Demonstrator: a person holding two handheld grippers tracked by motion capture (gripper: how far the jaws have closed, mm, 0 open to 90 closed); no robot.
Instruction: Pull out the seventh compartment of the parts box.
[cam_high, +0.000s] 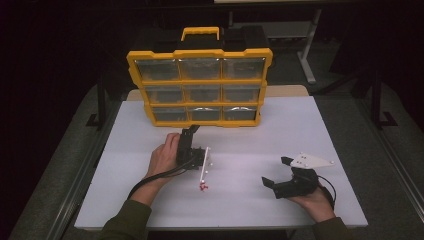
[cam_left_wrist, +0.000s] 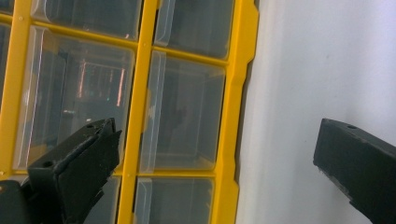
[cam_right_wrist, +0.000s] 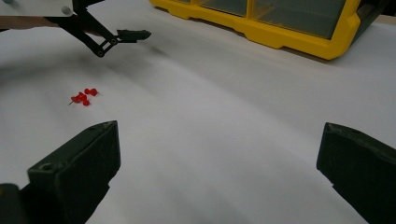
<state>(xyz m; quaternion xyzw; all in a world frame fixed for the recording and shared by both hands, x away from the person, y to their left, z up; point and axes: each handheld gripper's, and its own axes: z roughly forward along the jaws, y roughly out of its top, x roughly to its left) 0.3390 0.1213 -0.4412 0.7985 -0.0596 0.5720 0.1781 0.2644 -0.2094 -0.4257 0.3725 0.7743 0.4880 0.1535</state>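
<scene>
A yellow organizer case (cam_high: 200, 82) with clear-fronted drawers stands upright at the back of the white table (cam_high: 310, 130). My left gripper (cam_high: 191, 132) is turned on its side and points at the case's bottom row, close in front of it. In the left gripper view the left gripper (cam_left_wrist: 215, 140) is open, its jaws wide apart with nothing between them, facing the clear drawers (cam_left_wrist: 182, 112). My right gripper (cam_high: 275, 171) rests low at the right front, open and empty (cam_right_wrist: 219, 140). A few red pushpins (cam_high: 203, 187) (cam_right_wrist: 84, 97) lie on the table between the two hands.
The case (cam_right_wrist: 280, 32) has a yellow carry handle (cam_high: 200, 33) on top. Dark floor and table legs surround the table. Bare white surface stretches to the right of the case and along the front edge.
</scene>
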